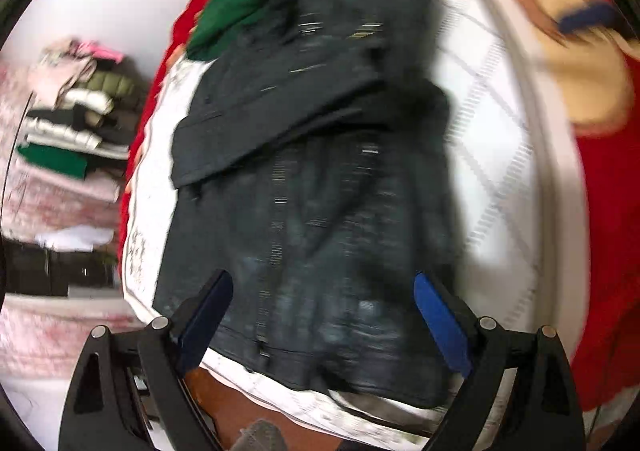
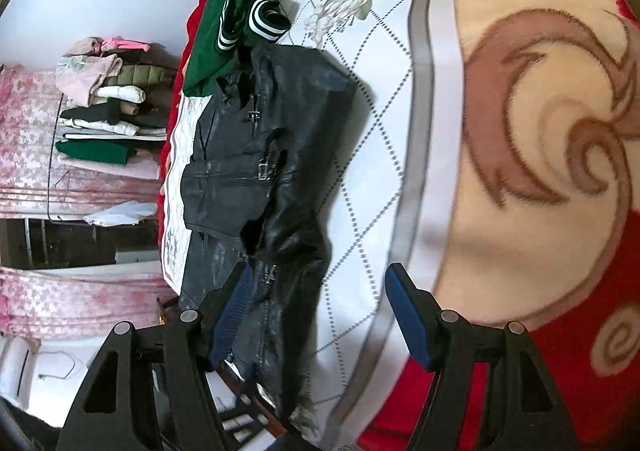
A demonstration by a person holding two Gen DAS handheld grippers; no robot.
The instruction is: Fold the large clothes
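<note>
A: Black leather jacket [image 2: 256,171] is lying along the left edge of the white quilted bed cover [image 2: 372,155], hem hanging over the near edge.

B: Left gripper [image 1: 324,327] and right gripper [image 2: 320,315] are both hanging spread, pinching nothing.

A: Risk: the stiff leather is looking slippery, so the folded sleeve could be springing open, or the jacket sliding off.

My left gripper [image 1: 324,327] hangs with jaws apart and empty over the black leather jacket [image 1: 312,179], apparently folded, on the white quilted sheet [image 1: 496,155]; everything's motion-blurred.
</note>
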